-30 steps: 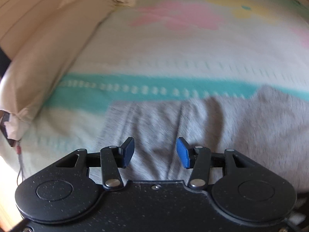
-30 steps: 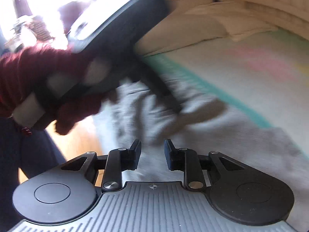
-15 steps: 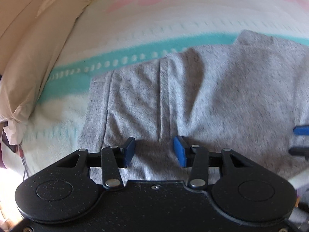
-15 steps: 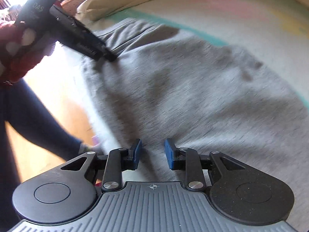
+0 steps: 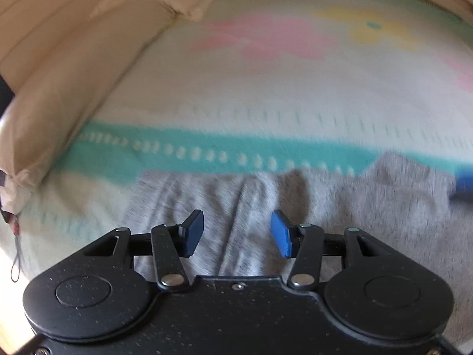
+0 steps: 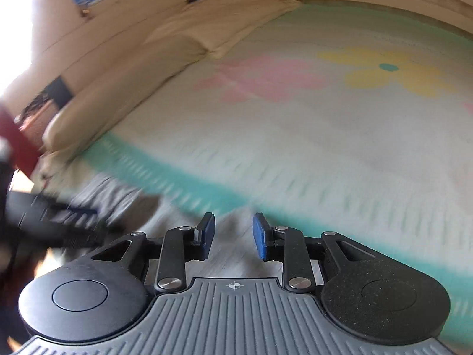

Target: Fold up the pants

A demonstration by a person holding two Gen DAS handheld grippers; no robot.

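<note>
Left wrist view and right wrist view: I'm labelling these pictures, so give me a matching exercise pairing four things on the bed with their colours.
Things:
1. pants
2. pillow
3. stripe on the bedspread
4. flower with the teal centre

Colours:
A. teal
B. yellow
C. grey
D. cream

Pairs: 1-C, 2-D, 3-A, 4-B
</note>
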